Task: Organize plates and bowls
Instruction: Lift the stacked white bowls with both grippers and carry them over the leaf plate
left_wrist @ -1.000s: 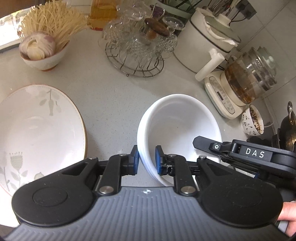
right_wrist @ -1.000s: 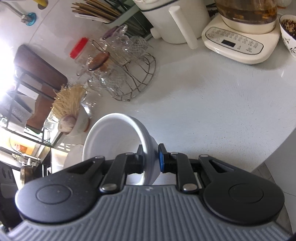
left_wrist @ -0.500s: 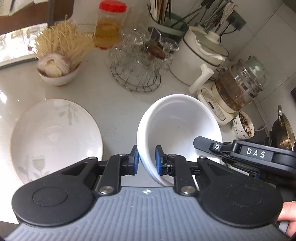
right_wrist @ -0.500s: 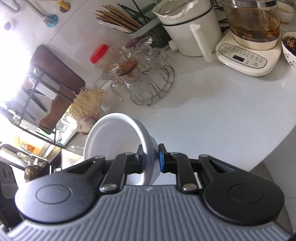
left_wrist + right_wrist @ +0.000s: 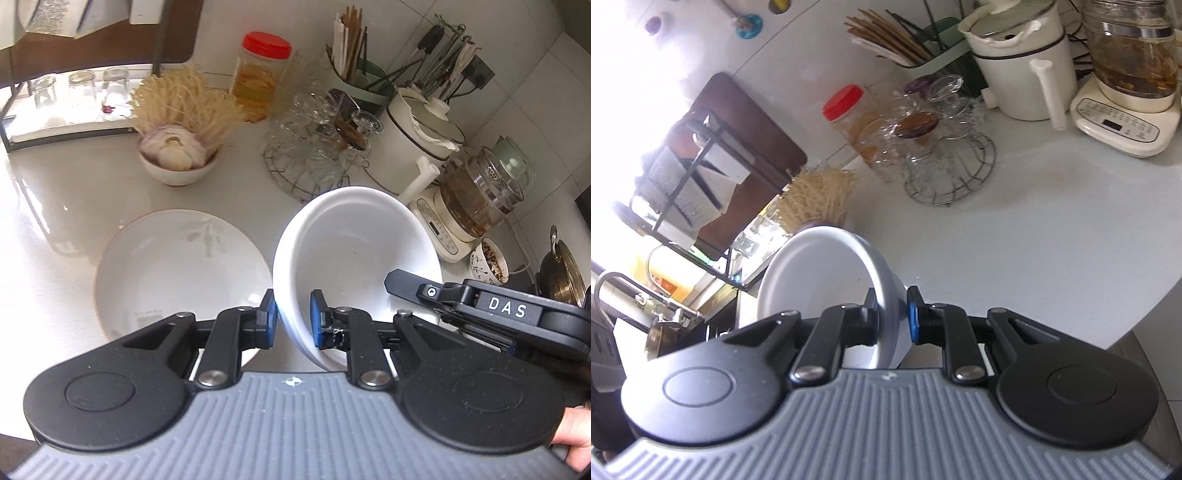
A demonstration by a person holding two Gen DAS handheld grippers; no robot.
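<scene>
The left gripper (image 5: 292,322) clamps its blue pads on the near wall of a smooth, glossy white bowl (image 5: 356,243), one pad outside and one inside the rim. The right gripper (image 5: 893,318) pinches the same bowl's (image 5: 820,273) rim from the opposite side, its black linkage bearing "DAS" lettering in the left wrist view. The deep, round bowl hangs tilted above the desk (image 5: 1052,229), its mouth facing the left camera. Both grippers angle downward; a fingertip (image 5: 576,439) of the person shows at the lower right edge. Just left of the bowl, a wide shallow plate (image 5: 177,273) with a thin gold rim and faint leaf pattern lies flat on the pale speckled desk. Beyond stand a small bowl (image 5: 177,171) of garlic and dry noodles and a wire basket (image 5: 314,170) of cut glassware.
</scene>
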